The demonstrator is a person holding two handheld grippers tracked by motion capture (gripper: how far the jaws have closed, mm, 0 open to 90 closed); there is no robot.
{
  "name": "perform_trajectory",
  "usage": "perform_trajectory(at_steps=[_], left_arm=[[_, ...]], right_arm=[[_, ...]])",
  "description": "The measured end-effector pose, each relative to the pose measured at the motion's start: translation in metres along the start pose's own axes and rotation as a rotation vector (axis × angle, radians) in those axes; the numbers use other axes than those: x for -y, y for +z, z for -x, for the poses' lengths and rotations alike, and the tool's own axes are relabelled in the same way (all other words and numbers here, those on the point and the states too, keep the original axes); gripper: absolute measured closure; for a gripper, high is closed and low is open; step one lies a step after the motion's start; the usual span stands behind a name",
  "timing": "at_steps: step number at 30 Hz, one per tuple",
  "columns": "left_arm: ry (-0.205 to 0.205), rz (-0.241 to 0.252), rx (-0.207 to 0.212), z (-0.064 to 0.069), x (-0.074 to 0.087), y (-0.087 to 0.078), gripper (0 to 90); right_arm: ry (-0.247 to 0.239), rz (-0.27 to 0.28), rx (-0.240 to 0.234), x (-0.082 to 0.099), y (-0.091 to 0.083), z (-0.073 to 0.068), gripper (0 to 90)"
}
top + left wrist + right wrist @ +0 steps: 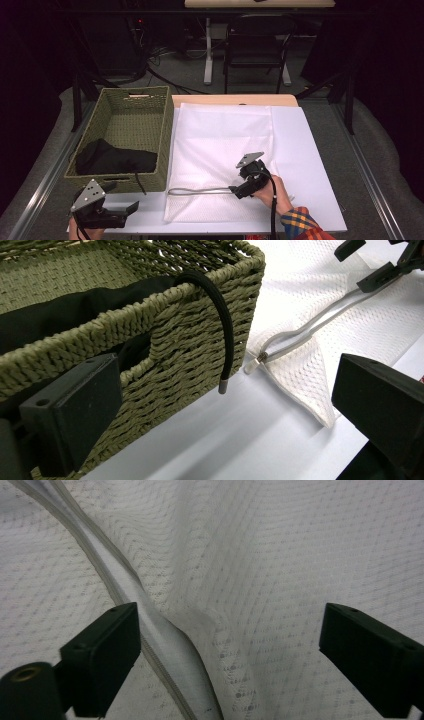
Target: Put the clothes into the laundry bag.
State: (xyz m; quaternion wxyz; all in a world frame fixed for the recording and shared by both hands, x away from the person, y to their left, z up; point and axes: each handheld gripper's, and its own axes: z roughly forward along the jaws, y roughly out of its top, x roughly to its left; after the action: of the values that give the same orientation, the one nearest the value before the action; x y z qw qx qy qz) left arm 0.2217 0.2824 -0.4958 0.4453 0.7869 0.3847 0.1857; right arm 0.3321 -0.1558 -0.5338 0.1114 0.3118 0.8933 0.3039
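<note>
A white mesh cloth (220,145) lies spread on the white table (310,165). A grey cord (195,190) loops out of it toward its near left corner. My right gripper (239,183) rests low over the cloth at the cord's right end. In the right gripper view it is open (230,655), jaws wide apart, with a pale strip (165,640) running beside one jaw. My left gripper (121,197) is open at the table's near left corner, facing the green woven basket (165,335). A black cord (222,320) hangs over the basket's front wall.
The basket (131,117) holds a black garment (115,157) at its near end. Its far half shows bare weave. Bare table lies right of the cloth. A chair (255,45) and table legs stand beyond the far edge.
</note>
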Motion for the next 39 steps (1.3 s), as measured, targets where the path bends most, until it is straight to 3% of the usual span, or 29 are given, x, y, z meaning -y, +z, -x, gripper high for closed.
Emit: perform_trajectory(at_steps=[11,13,16,21,23,33,39], left_arm=[[0.004,-0.013,0.0,0.001,0.0,0.001,0.0],[0.005,-0.017,0.0,0.0,0.0,0.002,0.0],[0.006,-0.019,0.006,0.001,0.0,0.003,0.0],[0.005,-0.024,0.007,0.0,0.0,0.003,0.0],[0.006,-0.024,0.006,0.0,0.0,0.003,0.0],[0.004,-0.037,0.007,0.0,0.0,0.004,0.0],[0.015,-0.047,0.003,0.001,0.0,0.005,0.0]], right_arm=[[-0.059,-0.036,0.0,-0.001,0.006,-0.011,28.7],[-0.054,-0.043,-0.011,-0.001,0.008,-0.011,39.1],[-0.051,-0.042,-0.026,0.0,0.009,-0.01,42.3],[-0.062,-0.071,-0.003,0.001,0.012,-0.009,47.5],[-0.061,-0.071,0.007,0.001,0.011,-0.009,55.1],[-0.044,-0.062,0.009,0.001,0.011,-0.006,75.5],[-0.057,-0.056,0.011,0.0,0.013,-0.008,82.8]])
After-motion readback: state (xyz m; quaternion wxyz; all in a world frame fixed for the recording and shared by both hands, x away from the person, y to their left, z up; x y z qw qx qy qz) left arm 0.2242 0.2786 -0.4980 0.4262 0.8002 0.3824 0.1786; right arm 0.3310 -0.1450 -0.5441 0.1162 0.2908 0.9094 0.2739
